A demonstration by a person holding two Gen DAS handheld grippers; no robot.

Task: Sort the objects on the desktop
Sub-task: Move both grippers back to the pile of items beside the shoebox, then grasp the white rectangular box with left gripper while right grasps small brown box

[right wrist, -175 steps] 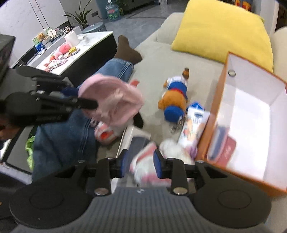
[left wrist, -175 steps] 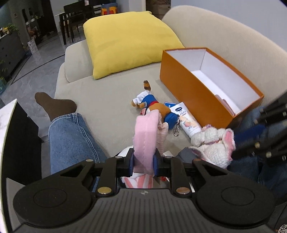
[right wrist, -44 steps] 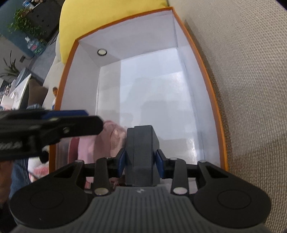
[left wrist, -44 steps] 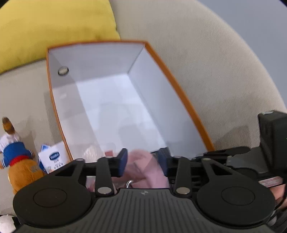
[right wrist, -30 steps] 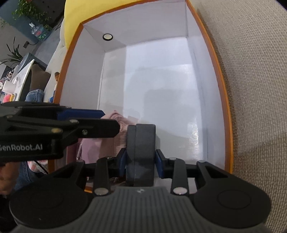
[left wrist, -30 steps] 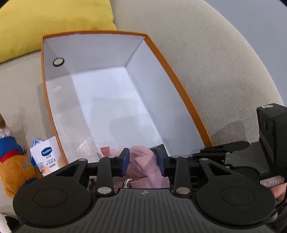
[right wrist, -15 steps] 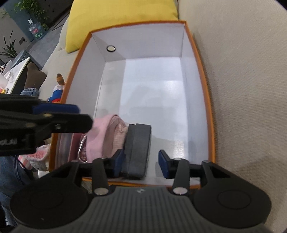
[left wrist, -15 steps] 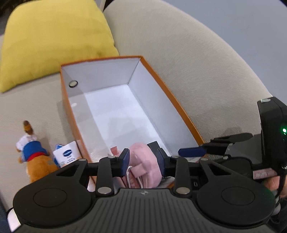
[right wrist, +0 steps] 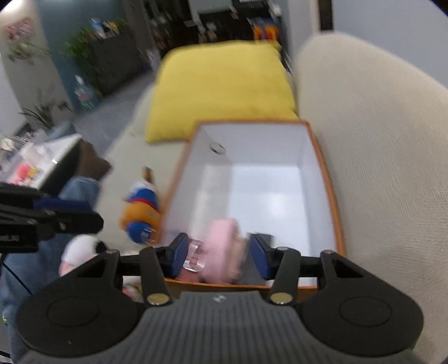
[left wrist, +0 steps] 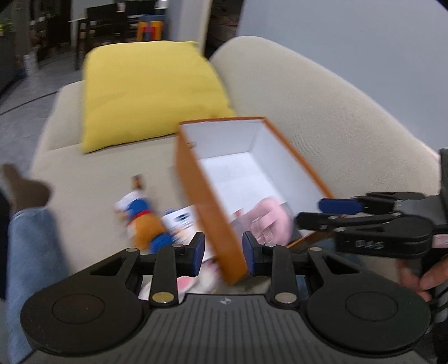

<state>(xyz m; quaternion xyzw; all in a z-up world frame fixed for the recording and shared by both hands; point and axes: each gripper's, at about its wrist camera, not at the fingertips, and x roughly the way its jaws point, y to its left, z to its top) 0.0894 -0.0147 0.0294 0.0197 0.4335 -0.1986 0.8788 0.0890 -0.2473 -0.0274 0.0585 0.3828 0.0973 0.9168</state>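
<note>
I see a beige sofa (left wrist: 322,112) with a yellow cushion (left wrist: 148,92), grey floor (left wrist: 25,103), and dark dining furniture (left wrist: 112,19) beyond.

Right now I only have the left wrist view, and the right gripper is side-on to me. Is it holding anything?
Observer: No. The right gripper is open and empty; the pink pouch lies in the orange box, beyond the gripper.
Operator: Anything else in the box near it?
Observer: A dark item, too blurred to identify, lies beside the pouch on the sofa-back side.
Operator: What is outside the box, under my gripper?
Observer: A white and pink plush lies by the jeans, left of the box.
</note>
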